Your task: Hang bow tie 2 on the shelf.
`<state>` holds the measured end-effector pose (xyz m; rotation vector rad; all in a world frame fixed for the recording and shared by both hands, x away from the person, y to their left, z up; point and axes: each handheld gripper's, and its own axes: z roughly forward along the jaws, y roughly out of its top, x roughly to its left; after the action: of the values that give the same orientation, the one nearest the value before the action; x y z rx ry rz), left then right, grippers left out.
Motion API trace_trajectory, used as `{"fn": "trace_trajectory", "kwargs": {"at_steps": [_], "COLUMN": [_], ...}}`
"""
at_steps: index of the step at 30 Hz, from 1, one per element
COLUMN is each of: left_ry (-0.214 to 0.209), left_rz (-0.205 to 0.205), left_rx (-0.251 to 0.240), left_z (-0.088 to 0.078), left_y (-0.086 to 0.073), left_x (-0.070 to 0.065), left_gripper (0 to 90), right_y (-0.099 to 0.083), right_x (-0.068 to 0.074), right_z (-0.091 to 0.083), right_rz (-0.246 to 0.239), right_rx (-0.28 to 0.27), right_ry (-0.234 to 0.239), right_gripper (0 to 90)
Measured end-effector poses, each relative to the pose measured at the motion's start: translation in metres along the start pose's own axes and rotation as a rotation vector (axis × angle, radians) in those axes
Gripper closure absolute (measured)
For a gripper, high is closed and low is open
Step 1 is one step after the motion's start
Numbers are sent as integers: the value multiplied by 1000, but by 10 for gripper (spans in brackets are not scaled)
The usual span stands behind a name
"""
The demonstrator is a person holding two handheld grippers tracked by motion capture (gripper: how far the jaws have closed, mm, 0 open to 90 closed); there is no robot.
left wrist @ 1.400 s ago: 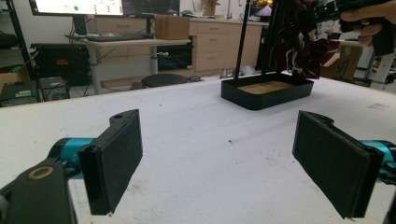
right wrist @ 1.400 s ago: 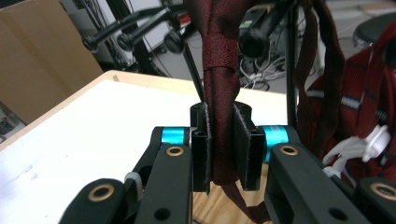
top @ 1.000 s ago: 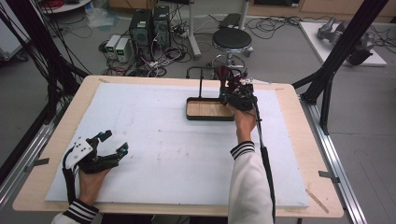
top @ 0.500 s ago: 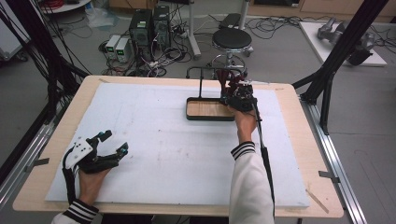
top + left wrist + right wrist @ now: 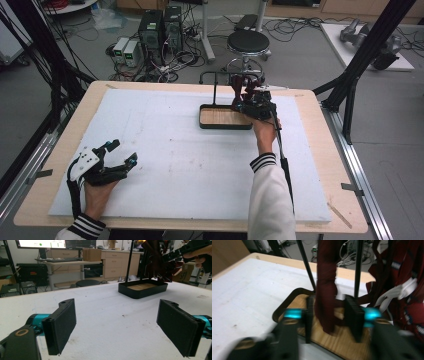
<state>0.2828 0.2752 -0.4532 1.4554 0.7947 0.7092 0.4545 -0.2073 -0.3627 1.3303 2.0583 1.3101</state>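
Note:
A black stand with a wood-floored tray point(image 5: 202, 121) stands at the table's far middle. Dark red cloth point(image 5: 239, 90) hangs from its top bar. My right gripper point(image 5: 248, 100) is at the tray's right end. In the right gripper view a dark red strip point(image 5: 325, 290) hangs between the jaws of my right gripper point(image 5: 330, 315), which have just been opening; the pads stand a little off it. My left gripper point(image 5: 123, 151) rests at the front left, open, with nothing between its pads point(image 5: 62, 322).
A white foam sheet point(image 5: 175, 150) covers the wooden table. More dark red patterned cloth with white bands point(image 5: 402, 290) hangs to the right of the strip. Beyond the far edge, a stool point(image 5: 248, 42), computers and cables sit on the floor.

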Motion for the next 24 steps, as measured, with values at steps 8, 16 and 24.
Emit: {"fn": "trace_trajectory", "kwargs": {"at_steps": [8, 16, 24], "left_ry": [4, 4, 5], "left_rz": [2, 12, 11], "left_rx": [3, 4, 2], "left_z": [0, 1, 0], "left_y": [0, 0, 0], "left_x": [0, -1, -1], "left_gripper": [164, 163, 163], "right_y": [5, -6, -45], "right_x": [8, 9, 9], "right_z": [-16, -62, -110], "right_rz": [-41, -73, -128], "right_rx": [-42, -134, -243], "right_ry": [16, 72, 46], "right_gripper": [114, 100, 6]}}
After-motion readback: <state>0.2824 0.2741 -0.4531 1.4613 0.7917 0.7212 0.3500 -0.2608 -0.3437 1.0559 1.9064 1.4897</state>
